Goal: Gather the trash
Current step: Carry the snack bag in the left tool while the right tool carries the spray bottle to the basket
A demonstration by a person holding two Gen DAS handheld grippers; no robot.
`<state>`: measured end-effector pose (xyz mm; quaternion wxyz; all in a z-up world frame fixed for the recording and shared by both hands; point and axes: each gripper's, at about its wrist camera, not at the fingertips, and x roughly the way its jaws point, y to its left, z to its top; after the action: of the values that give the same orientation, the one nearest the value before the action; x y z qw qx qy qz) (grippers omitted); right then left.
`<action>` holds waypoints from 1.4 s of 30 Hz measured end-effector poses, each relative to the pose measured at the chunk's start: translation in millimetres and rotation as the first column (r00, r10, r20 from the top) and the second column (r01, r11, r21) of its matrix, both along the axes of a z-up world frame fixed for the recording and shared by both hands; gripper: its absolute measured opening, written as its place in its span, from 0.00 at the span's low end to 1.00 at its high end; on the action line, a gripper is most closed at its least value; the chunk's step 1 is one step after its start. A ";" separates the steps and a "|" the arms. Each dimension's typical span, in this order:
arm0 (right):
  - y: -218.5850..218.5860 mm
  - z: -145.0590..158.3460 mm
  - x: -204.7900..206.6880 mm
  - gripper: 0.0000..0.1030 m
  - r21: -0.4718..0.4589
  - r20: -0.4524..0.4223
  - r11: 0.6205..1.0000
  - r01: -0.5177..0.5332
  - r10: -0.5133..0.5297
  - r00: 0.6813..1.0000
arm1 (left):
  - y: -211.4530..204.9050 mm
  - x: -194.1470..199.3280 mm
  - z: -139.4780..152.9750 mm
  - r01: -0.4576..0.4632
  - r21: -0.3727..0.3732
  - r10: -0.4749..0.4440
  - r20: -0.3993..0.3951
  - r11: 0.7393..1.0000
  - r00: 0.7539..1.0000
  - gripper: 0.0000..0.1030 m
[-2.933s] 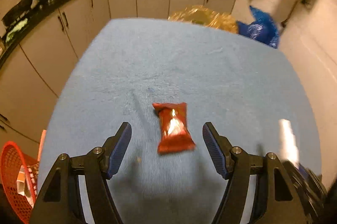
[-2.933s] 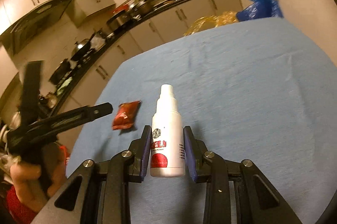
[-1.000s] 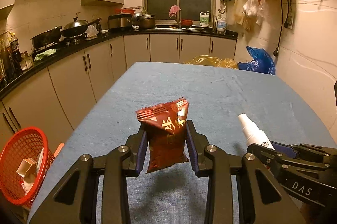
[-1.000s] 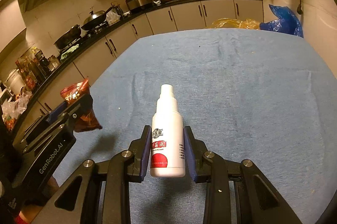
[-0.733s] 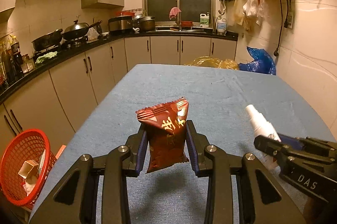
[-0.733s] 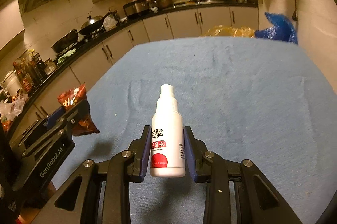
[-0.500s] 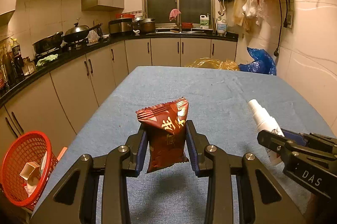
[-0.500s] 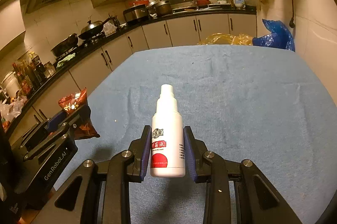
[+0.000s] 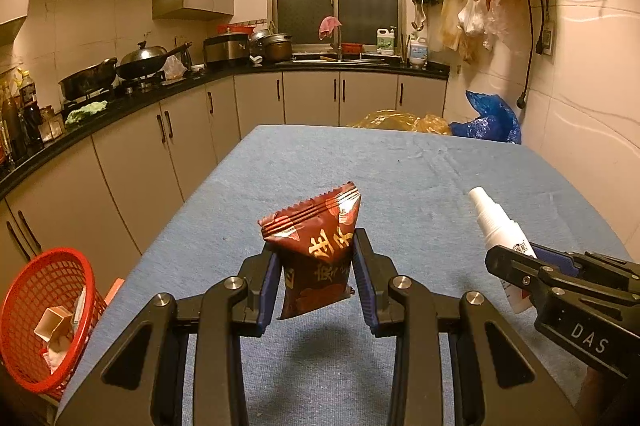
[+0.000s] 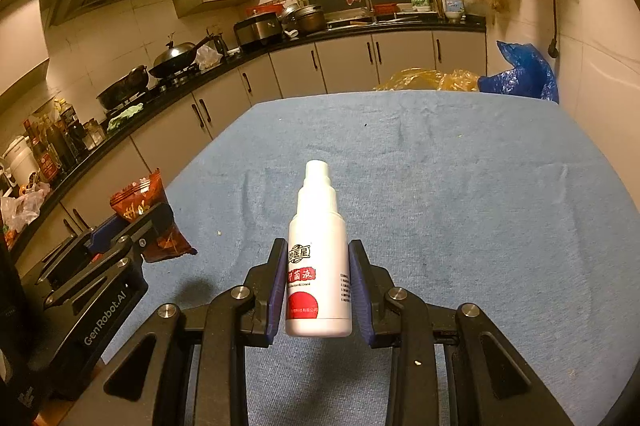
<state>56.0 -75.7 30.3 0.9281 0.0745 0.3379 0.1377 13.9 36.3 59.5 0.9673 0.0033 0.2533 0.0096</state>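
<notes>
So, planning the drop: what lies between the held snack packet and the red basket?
In the left wrist view, only bare blue tablecloth and its edge separate the snack packet from the red basket.

1. the right gripper [image 10: 318,292] has its blue pads pressed on both sides of a white spray bottle [image 10: 319,268], which is held upright above the blue tablecloth [image 10: 460,194].
2. the bottle has a red label with printed characters and a narrow white cap on top.
3. at lower left, the left gripper [image 10: 132,230] clamps a red snack packet [image 10: 140,200] near the table's left edge.
4. beyond the far edge lie a yellow plastic bag [image 10: 428,78] and a blue plastic bag [image 10: 524,72].
5. a dark counter with pans [image 10: 176,60] runs along the left wall.
</notes>
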 end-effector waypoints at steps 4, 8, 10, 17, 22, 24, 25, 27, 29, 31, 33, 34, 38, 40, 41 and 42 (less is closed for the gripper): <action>0.6 0.3 0.3 0.32 0.001 0.003 1.000 0.001 -0.001 1.000 | -2.3 -0.7 1.7 0.003 -0.009 -0.003 0.007 1.000 1.000 0.31; 0.6 0.4 -0.1 0.32 0.001 0.003 1.000 0.002 -0.002 1.000 | -4.8 -0.9 1.7 0.008 -0.012 -0.007 0.008 1.000 1.000 0.31; 0.7 0.5 -0.1 0.32 0.002 0.003 1.000 0.000 0.000 1.000 | -3.9 -1.0 1.9 0.007 -0.016 -0.007 0.010 1.000 1.000 0.31; 1.7 0.7 -0.6 0.32 0.003 0.005 1.000 -0.002 0.002 1.000 | -3.2 -1.5 1.0 0.004 -0.013 -0.003 0.013 1.000 1.000 0.30; 1.5 1.0 -1.0 0.32 0.003 0.006 1.000 -0.001 0.001 1.000 | -1.9 -1.4 0.8 0.005 -0.015 -0.005 0.011 1.000 1.000 0.30; 1.9 1.2 -1.0 0.32 0.004 0.006 1.000 -0.002 0.002 1.000 | -2.4 -1.2 0.8 0.004 -0.016 -0.004 0.011 1.000 1.000 0.30; 1.4 1.4 -1.1 0.32 0.004 0.007 1.000 -0.003 0.003 1.000 | -0.7 -1.6 0.7 0.006 -0.017 -0.006 0.011 1.000 1.000 0.30; 1.1 2.4 -1.5 0.32 0.004 0.009 1.000 -0.003 0.003 1.000 | -0.5 -1.6 0.7 0.004 -0.020 -0.004 0.011 1.000 1.000 0.30; 1.4 3.7 -2.8 0.32 0.006 0.014 1.000 -0.003 0.003 1.000 | 0.1 -1.7 0.4 0.002 -0.021 -0.002 0.011 1.000 1.000 0.30; -0.2 4.0 -3.1 0.32 0.005 0.017 1.000 0.000 0.000 1.000 | 2.0 -2.1 0.2 -0.002 -0.022 0.002 0.007 1.000 1.000 0.30; -0.1 3.1 -1.8 0.32 0.007 0.011 1.000 -0.001 0.001 1.000 | 3.0 -2.4 1.0 -0.011 -0.020 0.011 0.008 1.000 1.000 0.30; 0.3 2.4 -0.7 0.32 0.010 0.006 1.000 -0.003 0.003 1.000 | 7.1 -3.5 1.4 -0.014 -0.022 0.014 0.007 1.000 1.000 0.30; 1.2 0.9 2.0 0.32 0.014 -0.008 1.000 -0.012 0.012 1.000 | 19.3 -12.3 6.0 -0.016 -0.042 0.016 0.005 0.999 1.000 0.30; 1.5 1.3 4.2 0.32 0.016 -0.012 1.000 -0.023 0.023 1.000 | 24.1 -16.1 8.5 -0.010 -0.064 0.010 -0.004 0.998 1.000 0.30; 3.7 1.5 4.1 0.32 0.012 -0.011 1.000 -0.027 0.027 1.000 | 26.6 -18.9 10.1 -0.007 -0.077 0.006 -0.009 0.997 1.000 0.30; 6.0 2.0 3.8 0.32 0.010 -0.011 0.999 -0.033 0.033 0.999 | 29.4 -21.8 12.2 -0.006 -0.087 0.005 -0.014 0.996 1.000 0.30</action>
<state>59.8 -69.7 32.3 0.9234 0.0742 0.3436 0.1542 -7.9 65.7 71.6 0.9648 -0.0395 0.2600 0.0013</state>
